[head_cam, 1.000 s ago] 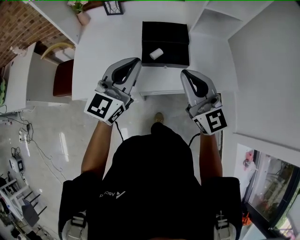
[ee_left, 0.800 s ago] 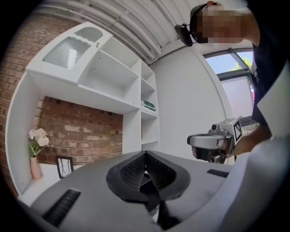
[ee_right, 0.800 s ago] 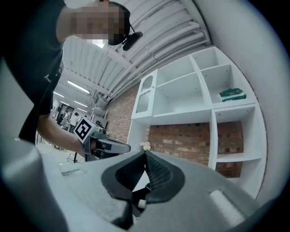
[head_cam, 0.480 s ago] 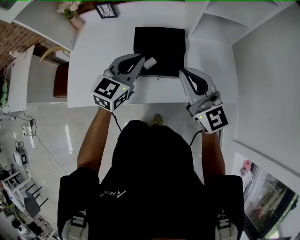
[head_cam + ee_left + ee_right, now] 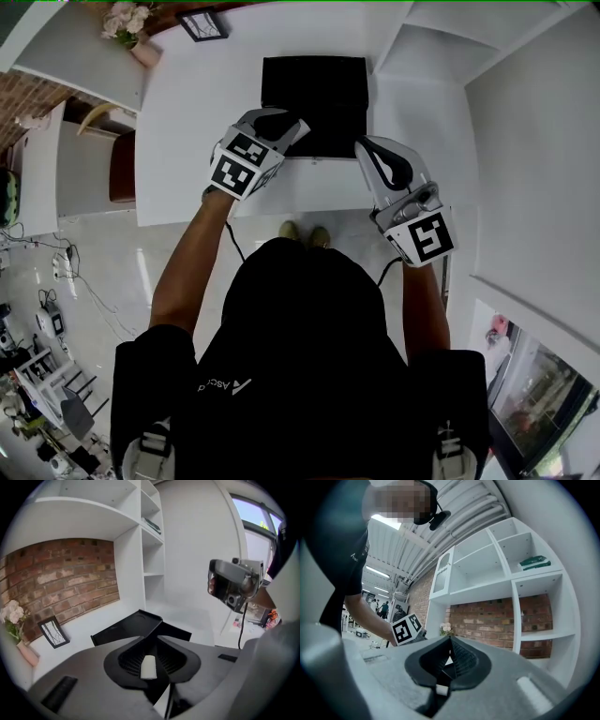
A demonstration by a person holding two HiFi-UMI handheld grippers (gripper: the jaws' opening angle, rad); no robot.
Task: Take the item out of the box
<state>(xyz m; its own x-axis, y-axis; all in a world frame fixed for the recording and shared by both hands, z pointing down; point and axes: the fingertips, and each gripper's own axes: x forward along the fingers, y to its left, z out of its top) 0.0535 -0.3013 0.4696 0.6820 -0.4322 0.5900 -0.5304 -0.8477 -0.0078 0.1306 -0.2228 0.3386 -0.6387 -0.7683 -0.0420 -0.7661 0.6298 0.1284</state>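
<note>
A black box (image 5: 328,80) lies open on the white table (image 5: 202,112); its raised lid (image 5: 136,625) shows in the left gripper view. My left gripper (image 5: 292,126) reaches over the box's front left part. Its jaws are opening, and the small white item (image 5: 149,666) lies in the gap between its ribbed pads (image 5: 131,660) without being pressed. In the head view the gripper hides the item. My right gripper (image 5: 367,148) hovers at the table's front edge, right of the box, jaws together and empty; it also shows as (image 5: 236,581).
A picture frame (image 5: 203,23) and a vase of flowers (image 5: 131,28) stand at the table's far left. White shelving (image 5: 441,47) rises on the right before a brick wall (image 5: 56,578). A brown chair (image 5: 122,169) sits left of the table.
My left gripper has moved forward from the table's front edge to over the box, reaching the white item. The right gripper has barely moved.
</note>
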